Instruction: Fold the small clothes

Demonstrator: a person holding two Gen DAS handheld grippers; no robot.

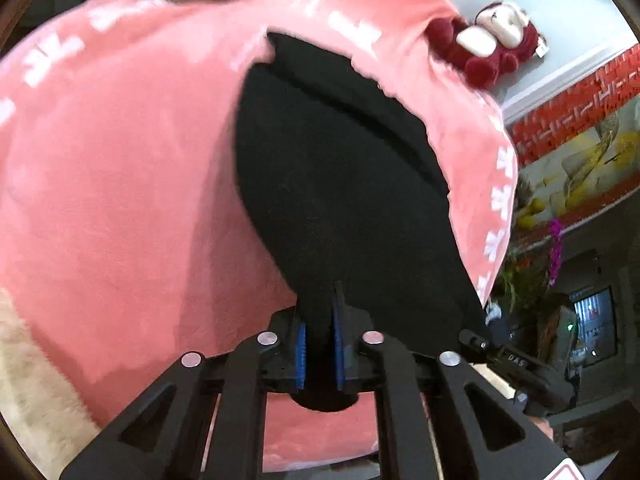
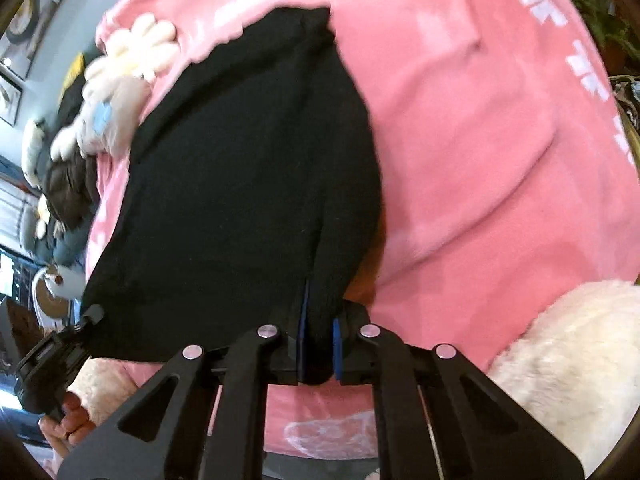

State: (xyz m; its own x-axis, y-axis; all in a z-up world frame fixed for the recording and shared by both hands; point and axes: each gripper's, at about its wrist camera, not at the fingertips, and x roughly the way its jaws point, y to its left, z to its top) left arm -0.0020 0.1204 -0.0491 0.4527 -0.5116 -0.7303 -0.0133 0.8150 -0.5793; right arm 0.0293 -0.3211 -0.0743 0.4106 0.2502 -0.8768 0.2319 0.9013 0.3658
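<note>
Wrist views: both claws (image 1: 320, 354) (image 2: 319, 350) clamp black cloth (image 1: 340, 184)

left gripper (image 1: 320, 344) pinching black garment (image 1: 336, 184) over pink blanket (image 1: 120, 180)

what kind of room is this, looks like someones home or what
Most likely a home, a living room or bedroom. The black garment lies on a pink fleece blanket, with plush toys along its edge, framed pictures on the wall and a potted orchid in the background.
</note>
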